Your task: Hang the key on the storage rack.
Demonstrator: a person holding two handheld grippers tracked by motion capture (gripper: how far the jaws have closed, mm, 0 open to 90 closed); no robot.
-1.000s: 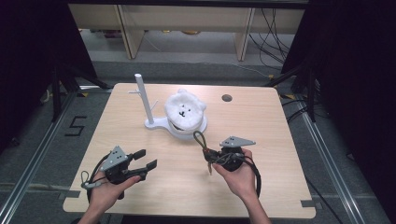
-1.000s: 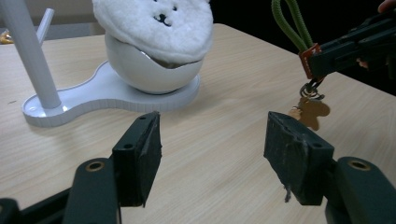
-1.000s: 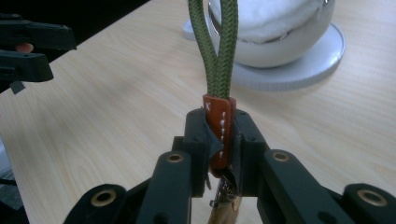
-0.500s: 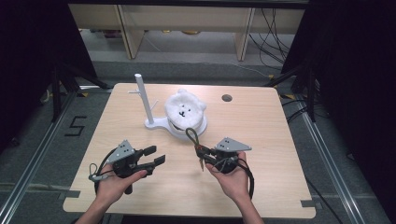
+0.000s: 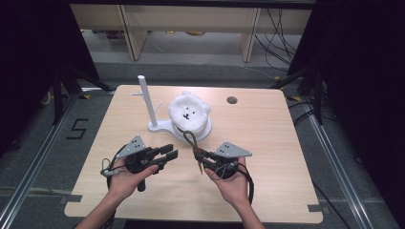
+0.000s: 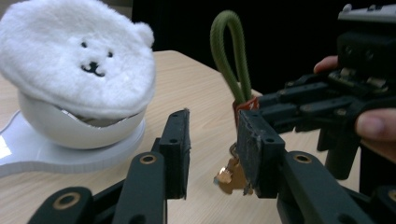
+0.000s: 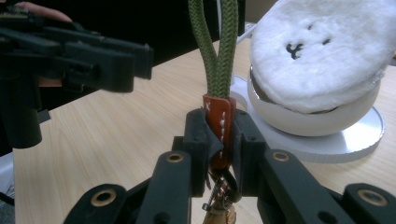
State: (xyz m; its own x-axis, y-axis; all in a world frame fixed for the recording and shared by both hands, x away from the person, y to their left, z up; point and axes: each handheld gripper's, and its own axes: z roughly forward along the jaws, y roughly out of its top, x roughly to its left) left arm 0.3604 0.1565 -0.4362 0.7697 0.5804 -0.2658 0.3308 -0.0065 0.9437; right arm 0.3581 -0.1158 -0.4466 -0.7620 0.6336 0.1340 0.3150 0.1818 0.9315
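Observation:
My right gripper (image 7: 219, 130) is shut on the orange leather tab (image 7: 218, 122) of a keychain. Its green rope loop (image 5: 188, 138) stands up above the jaws, and brass keys (image 6: 231, 177) hang below them. My left gripper (image 5: 171, 153) is open at the left, its tips pointing at the right gripper (image 5: 197, 155) a short way off. Its jaws have just been closing and stand a moderate gap apart, pressing on nothing; in the left gripper view (image 6: 212, 140) the keys hang just beyond that gap. Both grippers are held over the table's front half.
A white stand (image 5: 157, 127) with an upright post (image 5: 144, 98) sits mid-table. Its bowl (image 5: 203, 130) is covered by a white plush bear-face cap (image 5: 189, 110). A round cable hole (image 5: 232, 100) lies at the back right. Bare wood (image 5: 277, 143) stretches to the right.
The left hand has moved right and a little up towards the right gripper, and its jaws have narrowed. The right gripper has stayed almost in place with the keychain.

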